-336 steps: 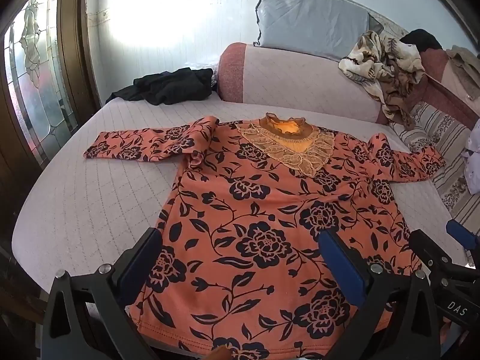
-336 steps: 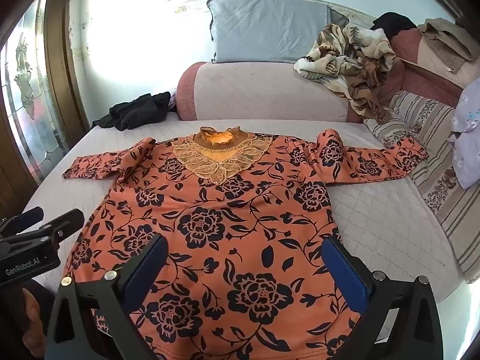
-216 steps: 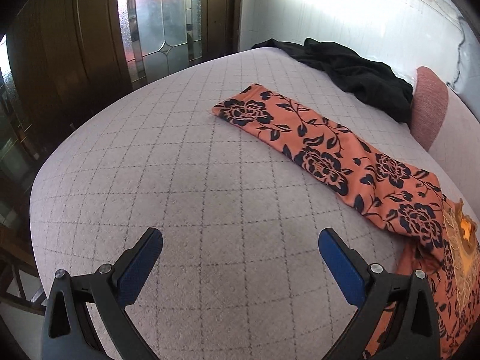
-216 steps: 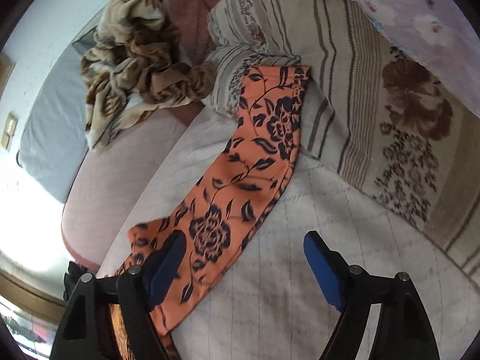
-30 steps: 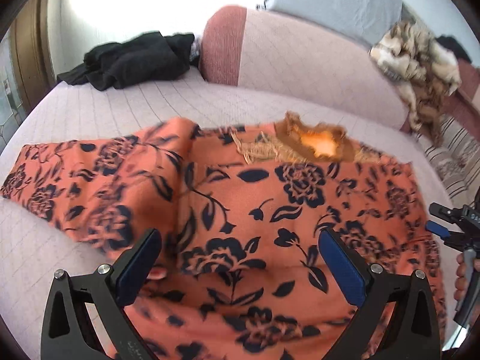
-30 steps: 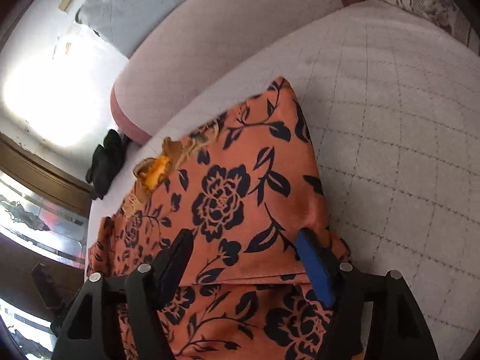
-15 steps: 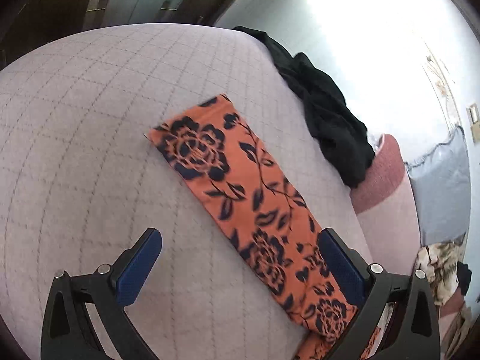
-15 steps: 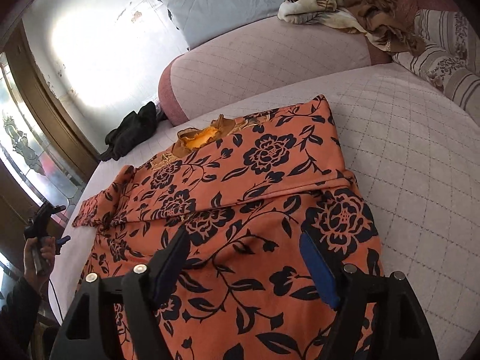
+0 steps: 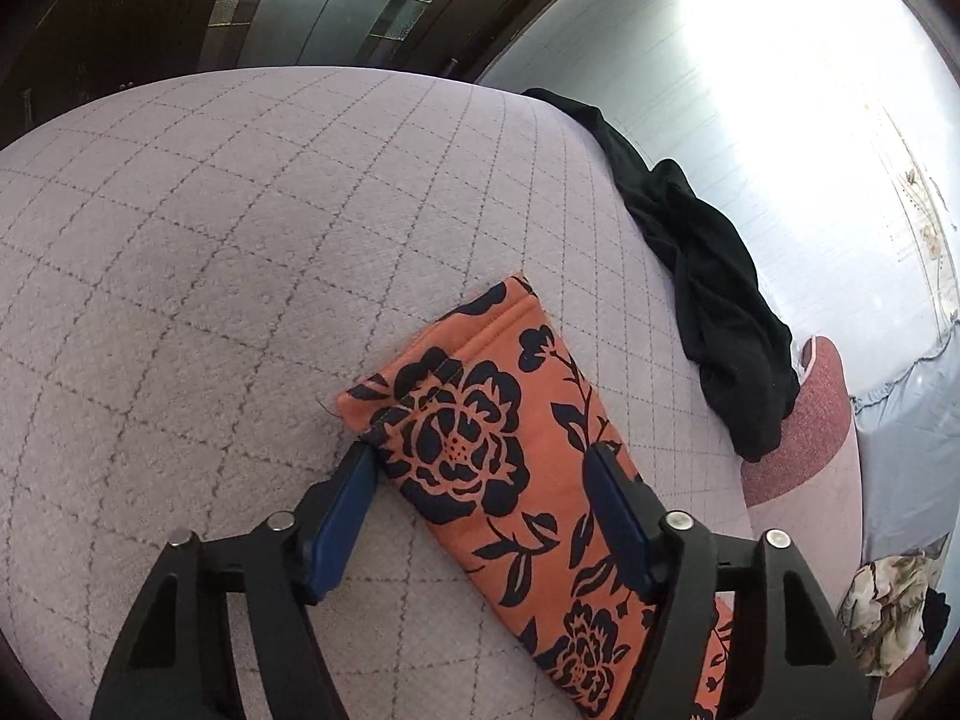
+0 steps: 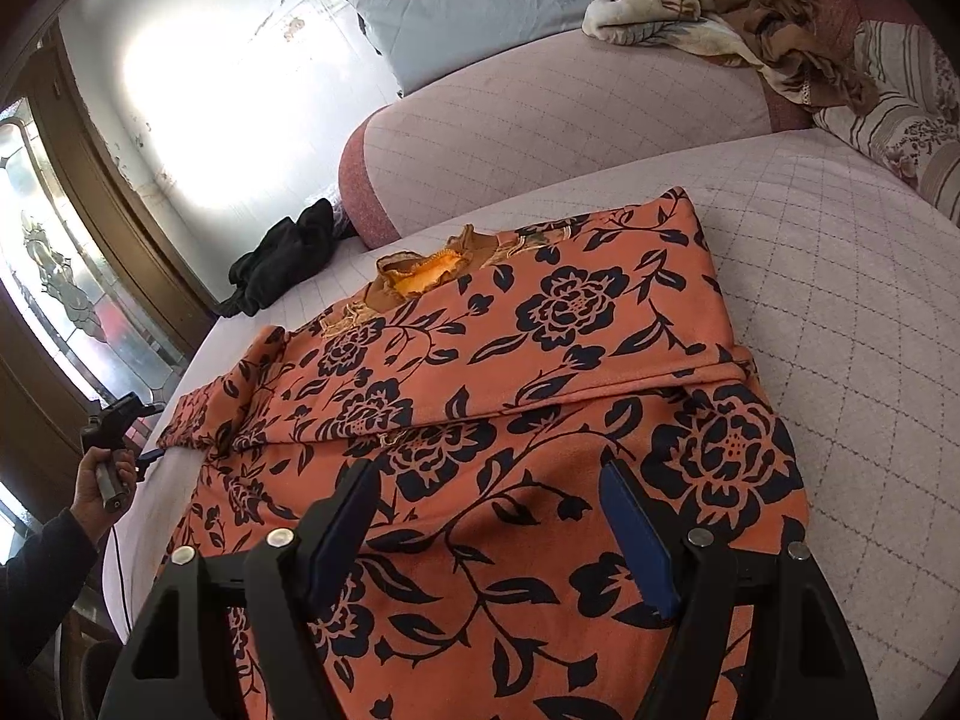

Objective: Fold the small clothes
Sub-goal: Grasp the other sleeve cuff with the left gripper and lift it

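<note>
Left gripper [image 9: 480,480] has its fingers spread either side of the sleeve [image 9: 480,456], whose cuff end points away across the quilted bed [image 9: 210,240]. Right gripper [image 10: 489,504] hovers fingers apart over the orange floral top [image 10: 510,480], collar toward the far bolster [image 10: 570,114], black garment [image 9: 708,300] beyond.

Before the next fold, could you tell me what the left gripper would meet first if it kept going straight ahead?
Probably the sleeve cuff of the orange floral top: the open left gripper already straddles it.

The left gripper [image 9: 483,480] straddles the orange floral sleeve [image 9: 480,420], fingers [image 9: 342,516] apart, on the quilted bed [image 9: 210,240].
</note>
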Available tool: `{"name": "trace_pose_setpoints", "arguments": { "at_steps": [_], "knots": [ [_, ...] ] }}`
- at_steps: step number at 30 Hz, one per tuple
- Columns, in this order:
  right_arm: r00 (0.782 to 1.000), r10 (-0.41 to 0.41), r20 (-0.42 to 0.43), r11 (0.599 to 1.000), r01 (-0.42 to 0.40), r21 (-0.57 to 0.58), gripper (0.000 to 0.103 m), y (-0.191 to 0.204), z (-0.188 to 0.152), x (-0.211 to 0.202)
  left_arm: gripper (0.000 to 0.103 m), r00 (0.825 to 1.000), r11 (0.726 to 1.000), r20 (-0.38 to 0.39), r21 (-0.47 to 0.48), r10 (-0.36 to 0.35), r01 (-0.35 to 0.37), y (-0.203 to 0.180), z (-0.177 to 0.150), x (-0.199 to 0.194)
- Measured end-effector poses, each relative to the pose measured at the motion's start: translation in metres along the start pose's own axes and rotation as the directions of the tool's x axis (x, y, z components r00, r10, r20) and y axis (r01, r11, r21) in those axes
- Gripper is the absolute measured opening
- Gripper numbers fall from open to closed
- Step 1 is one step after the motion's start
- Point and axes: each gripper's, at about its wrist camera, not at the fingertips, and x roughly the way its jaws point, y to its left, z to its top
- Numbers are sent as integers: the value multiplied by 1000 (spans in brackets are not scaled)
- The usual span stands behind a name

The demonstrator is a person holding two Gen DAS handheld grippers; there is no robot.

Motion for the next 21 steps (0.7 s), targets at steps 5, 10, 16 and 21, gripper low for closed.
{"name": "trace_pose_setpoints", "arguments": {
  "at_steps": [5,10,16,21],
  "knots": [
    [1000,16,-13,999,-15,28,78,-5,-1,4,65,1000,1000,-3,-24,3,-3,4,2,-2],
    [1000,16,-7,999,-16,28,78,-4,-2,2,66,1000,997,7,-75,16,-16,5,2,-3],
    [1000,19,-10,999,-18,29,78,-3,-3,4,66,998,995,23,-73,64,-63,6,1,-1],
    [1000,18,-7,999,-18,27,78,-3,-2,4,9,980,979,9,-19,201,-201,-1,7,7]
  ]
}}
